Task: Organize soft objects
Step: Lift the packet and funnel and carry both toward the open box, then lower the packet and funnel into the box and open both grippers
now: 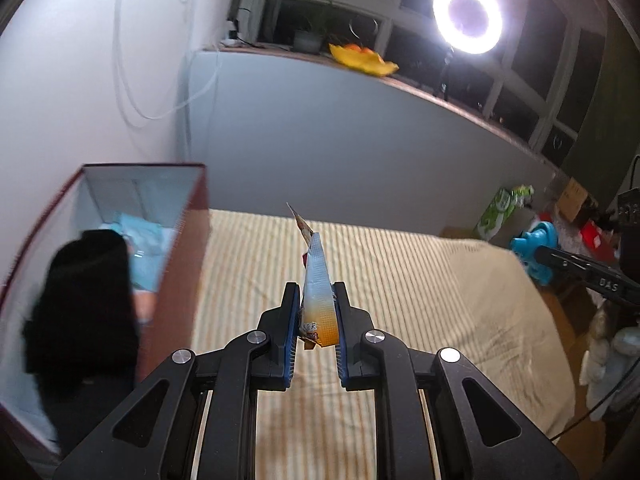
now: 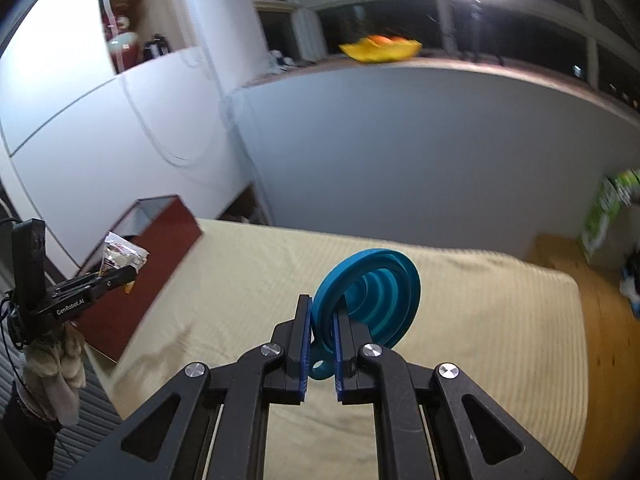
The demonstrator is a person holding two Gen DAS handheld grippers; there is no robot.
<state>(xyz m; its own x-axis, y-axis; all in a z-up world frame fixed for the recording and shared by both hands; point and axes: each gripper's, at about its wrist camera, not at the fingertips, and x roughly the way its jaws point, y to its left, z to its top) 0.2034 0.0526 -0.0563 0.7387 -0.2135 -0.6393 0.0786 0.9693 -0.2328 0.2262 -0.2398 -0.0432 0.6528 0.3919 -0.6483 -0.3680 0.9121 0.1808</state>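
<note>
Flanking the bed (image 1: pixel 400 280): red box (image 1: pixel 192 240), ring light (image 1: pixel 467 17).

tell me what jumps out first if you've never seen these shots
The teal collapsible funnel clamped in the right gripper above the striped bedspread, and the snack packet pinched in the left gripper. A glaring ring light shines top right; a red-brown box sits left.

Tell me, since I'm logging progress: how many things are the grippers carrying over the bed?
2: a snack packet clamped in the left gripper beside the red box, and a blue collapsible funnel in the right gripper.
</note>
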